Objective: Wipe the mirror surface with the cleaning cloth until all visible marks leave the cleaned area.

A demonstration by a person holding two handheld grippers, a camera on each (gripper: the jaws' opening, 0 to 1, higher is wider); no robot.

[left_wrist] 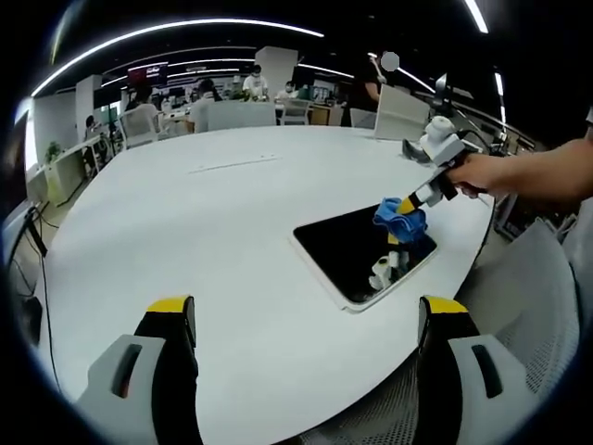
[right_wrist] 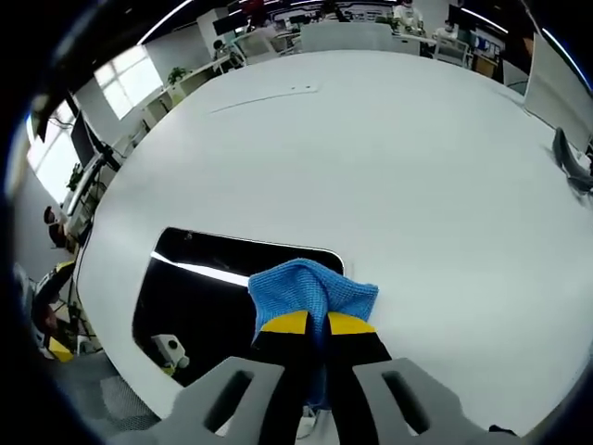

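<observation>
Pinching: right gripper (right_wrist: 308, 323), low centre of the right gripper view, has its yellow-tipped jaws pressed together on the blue cloth (right_wrist: 310, 289).
Cloth: bunches up just above the jaw tips, lying on the right end of the mirror (right_wrist: 218, 287) and spilling over its edge onto the table (right_wrist: 398, 158).
Right gripper from the left gripper view: right gripper (left_wrist: 414, 199) comes in from the right of the frame, held by a hand (left_wrist: 477, 173), with the cloth (left_wrist: 400, 217) at its tip pressed onto the far part of the mirror (left_wrist: 357, 250).
Left gripper: left gripper (left_wrist: 306, 315) has its jaws spread wide at the bottom of the frame, nothing between them, bare table (left_wrist: 232, 241) ahead.
Mirror: dark rounded slab with a pale rim, right of centre in the left gripper view, beyond and between the left jaws, apart from them; it reflects the right gripper.
Table: white, round-edged, wide.
Background: people seated at desks, upper left of the left gripper view.
</observation>
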